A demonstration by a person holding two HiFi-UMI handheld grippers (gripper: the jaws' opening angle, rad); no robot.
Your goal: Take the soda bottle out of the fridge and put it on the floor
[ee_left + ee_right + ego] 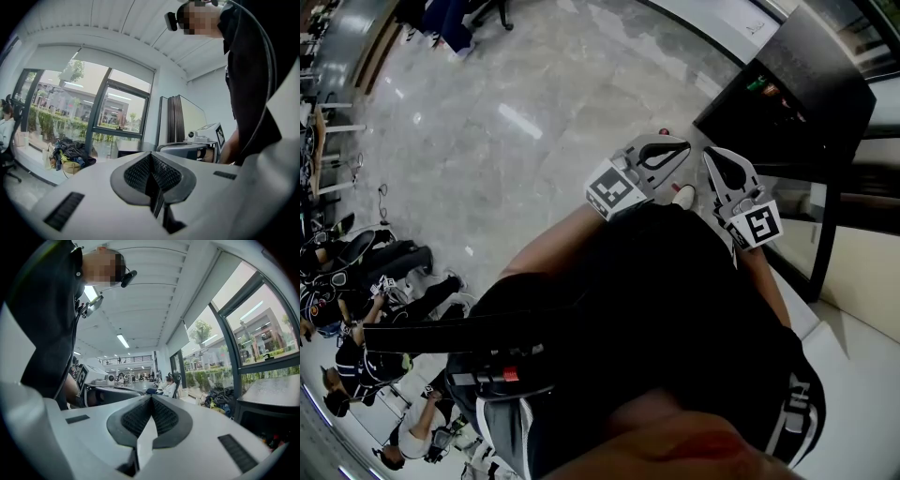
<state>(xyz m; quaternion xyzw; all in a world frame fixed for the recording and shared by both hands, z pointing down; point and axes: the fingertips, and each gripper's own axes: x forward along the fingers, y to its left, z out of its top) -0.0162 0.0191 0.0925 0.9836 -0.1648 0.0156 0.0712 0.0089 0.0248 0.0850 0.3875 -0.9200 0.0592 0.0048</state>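
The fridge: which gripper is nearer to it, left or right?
Right. The right gripper is next to the fridge; the left gripper is further away, on the right gripper's other side.

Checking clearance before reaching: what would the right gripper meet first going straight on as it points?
Its way looks free: beyond the right gripper lies open floor, with a seated person far off. The fridge stands right of that line; depth is unclear.

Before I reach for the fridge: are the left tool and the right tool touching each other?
Apart. The head view shows floor and a white shoe in the gap between the left tool and the right tool. Both are shut and empty.
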